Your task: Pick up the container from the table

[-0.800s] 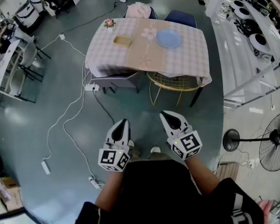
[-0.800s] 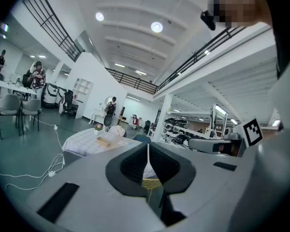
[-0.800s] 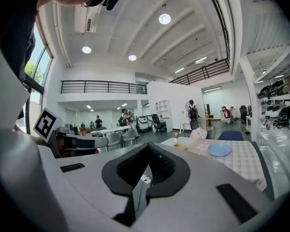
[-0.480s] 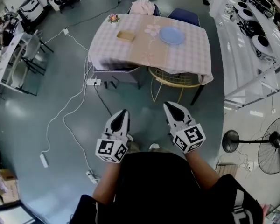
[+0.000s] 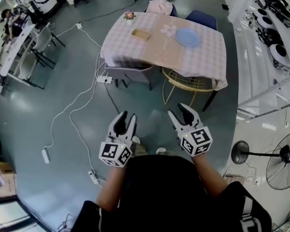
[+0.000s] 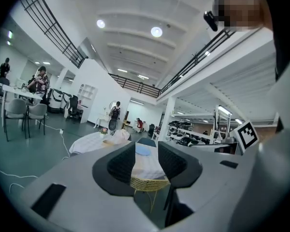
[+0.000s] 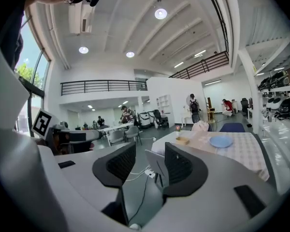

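Note:
The container (image 5: 141, 33) is a small tan tray on the checked tablecloth of the table (image 5: 210, 57), far ahead of me across the floor. It also shows in the right gripper view, container (image 7: 182, 140), left of a blue plate (image 7: 221, 141). My left gripper (image 5: 124, 120) and right gripper (image 5: 181, 111) hang side by side over the floor near my body, well short of the table. Both are open with nothing between the jaws. In the left gripper view the left gripper (image 6: 146, 161) frames the table and plate in its gap. The right gripper (image 7: 150, 166) points left of the table.
A blue plate (image 5: 188, 36) and a small flower pot (image 5: 130, 15) share the table. A wicker chair (image 5: 189, 85) and a grey chair (image 5: 130, 75) are tucked under its near side. White cables (image 5: 82, 100) cross the floor at left. A standing fan (image 5: 280, 153) and shelves stand at right.
Both grippers' jaws have spread apart from a closed look. The table has drifted a little to the right in the head view, and the grippers sit slightly higher in it.

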`<action>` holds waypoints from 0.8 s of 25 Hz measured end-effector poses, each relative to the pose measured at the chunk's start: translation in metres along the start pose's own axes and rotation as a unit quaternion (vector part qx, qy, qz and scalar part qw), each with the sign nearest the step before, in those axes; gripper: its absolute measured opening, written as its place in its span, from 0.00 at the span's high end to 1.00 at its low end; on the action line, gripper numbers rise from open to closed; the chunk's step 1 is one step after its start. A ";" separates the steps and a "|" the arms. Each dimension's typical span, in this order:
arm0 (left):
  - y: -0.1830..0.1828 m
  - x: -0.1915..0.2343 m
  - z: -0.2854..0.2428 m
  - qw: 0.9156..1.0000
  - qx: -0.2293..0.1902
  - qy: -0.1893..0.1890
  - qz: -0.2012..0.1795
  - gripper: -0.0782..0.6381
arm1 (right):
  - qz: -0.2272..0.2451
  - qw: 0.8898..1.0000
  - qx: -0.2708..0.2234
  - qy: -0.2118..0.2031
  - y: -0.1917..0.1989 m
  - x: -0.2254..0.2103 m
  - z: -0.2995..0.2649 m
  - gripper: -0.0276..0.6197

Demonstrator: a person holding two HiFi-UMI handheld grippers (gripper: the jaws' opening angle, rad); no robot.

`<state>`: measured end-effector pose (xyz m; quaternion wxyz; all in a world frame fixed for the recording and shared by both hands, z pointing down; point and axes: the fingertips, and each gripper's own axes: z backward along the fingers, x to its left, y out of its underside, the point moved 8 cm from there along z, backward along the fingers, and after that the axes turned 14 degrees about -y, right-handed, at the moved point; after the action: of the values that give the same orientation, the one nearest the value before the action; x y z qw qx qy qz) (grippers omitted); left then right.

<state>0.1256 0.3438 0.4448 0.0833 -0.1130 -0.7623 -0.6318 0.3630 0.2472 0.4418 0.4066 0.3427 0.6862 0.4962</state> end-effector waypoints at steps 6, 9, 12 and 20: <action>0.016 -0.001 0.009 1.000 0.007 -0.022 0.013 0.72 | -0.010 1.000 0.013 -0.023 0.016 0.001 0.005 0.72; 0.019 0.006 0.003 0.999 0.016 -0.026 0.012 0.72 | -0.022 0.999 0.028 -0.034 0.024 -0.006 -0.004 0.72; 0.016 0.023 -0.008 0.999 0.012 -0.034 0.012 0.72 | -0.021 0.998 0.038 -0.042 0.025 -0.014 -0.025 0.72; 0.002 0.082 -0.099 0.999 0.008 -0.023 0.031 0.72 | -0.015 0.998 0.056 -0.032 0.007 -0.062 -0.123 0.72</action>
<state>0.0460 0.2521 0.4879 0.0865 -0.1503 -0.7653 -0.6199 0.2794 0.1457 0.4842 0.4160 0.3702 0.7049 0.4394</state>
